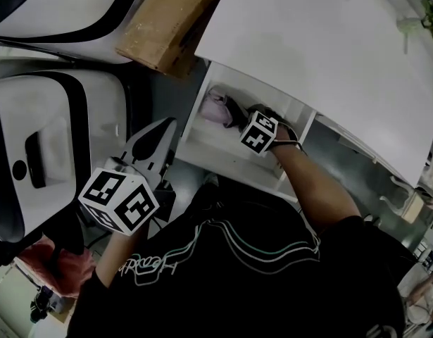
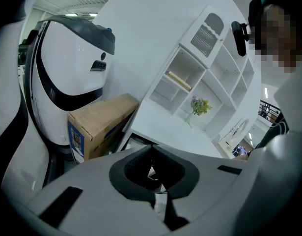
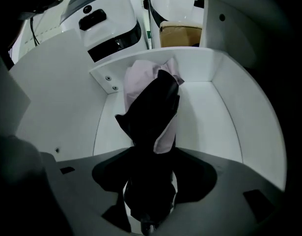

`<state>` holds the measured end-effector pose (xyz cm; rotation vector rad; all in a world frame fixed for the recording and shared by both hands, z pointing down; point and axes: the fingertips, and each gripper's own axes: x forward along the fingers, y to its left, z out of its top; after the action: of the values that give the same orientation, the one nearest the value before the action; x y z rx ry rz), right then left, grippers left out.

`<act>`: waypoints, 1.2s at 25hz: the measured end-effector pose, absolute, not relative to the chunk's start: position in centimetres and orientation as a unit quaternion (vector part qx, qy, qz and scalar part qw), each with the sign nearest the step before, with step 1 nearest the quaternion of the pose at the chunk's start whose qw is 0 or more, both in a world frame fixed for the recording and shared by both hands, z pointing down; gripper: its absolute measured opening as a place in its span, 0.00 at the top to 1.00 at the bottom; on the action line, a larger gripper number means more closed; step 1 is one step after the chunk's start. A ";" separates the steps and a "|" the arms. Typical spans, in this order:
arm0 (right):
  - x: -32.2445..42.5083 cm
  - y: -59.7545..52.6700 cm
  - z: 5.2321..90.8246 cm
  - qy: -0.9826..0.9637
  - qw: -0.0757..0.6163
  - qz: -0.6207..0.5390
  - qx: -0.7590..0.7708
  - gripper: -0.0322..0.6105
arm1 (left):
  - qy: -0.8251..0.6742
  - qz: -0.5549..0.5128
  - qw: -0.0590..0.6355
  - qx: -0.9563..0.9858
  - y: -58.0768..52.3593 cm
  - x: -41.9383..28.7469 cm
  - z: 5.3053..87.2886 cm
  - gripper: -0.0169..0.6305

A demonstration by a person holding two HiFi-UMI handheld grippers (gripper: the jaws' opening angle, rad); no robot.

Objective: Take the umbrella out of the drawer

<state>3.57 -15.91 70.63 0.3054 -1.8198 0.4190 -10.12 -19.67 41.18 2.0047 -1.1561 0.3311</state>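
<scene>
The drawer stands pulled open under the white desktop. In it lies a folded umbrella, black and pale pink. My right gripper reaches into the drawer and is shut on the umbrella. In the right gripper view the umbrella runs from between the jaws of the right gripper toward the drawer's back wall, its black part uppermost. My left gripper hangs left of the drawer, outside it, with jaws together and nothing in them; the left gripper faces the room.
A cardboard box sits on the floor beside the desk, left of the drawer. A large white machine with black bands stands at the left. The left gripper view shows a white shelf unit and a small plant on the desktop.
</scene>
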 end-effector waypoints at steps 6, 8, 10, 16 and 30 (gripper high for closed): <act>3.5 -16.2 71.2 -0.766 0.602 0.172 0.145 0.58 | -0.451 0.130 0.400 0.787 -19.4 -10.0 41.8 0.94; 3.5 -16.2 71.2 -0.765 0.603 0.173 0.147 0.58 | -0.448 0.129 0.402 0.788 -19.3 -9.8 41.8 0.94; 3.5 -16.2 71.2 -0.763 0.605 0.174 0.146 0.58 | -0.442 0.129 0.404 0.791 -19.1 -9.6 41.6 0.94; 3.6 -16.1 71.0 -0.760 0.608 0.171 0.151 0.59 | -0.429 0.128 0.409 0.795 -18.4 -9.3 41.8 0.94; 4.0 -15.3 67.7 -0.766 0.590 0.183 0.177 0.62 | -0.410 0.114 0.412 0.805 -15.6 -9.6 40.9 0.94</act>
<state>3.96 -15.27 67.68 0.4124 -1.7837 0.4255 -9.60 -15.56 40.95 2.0258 -1.0325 0.2874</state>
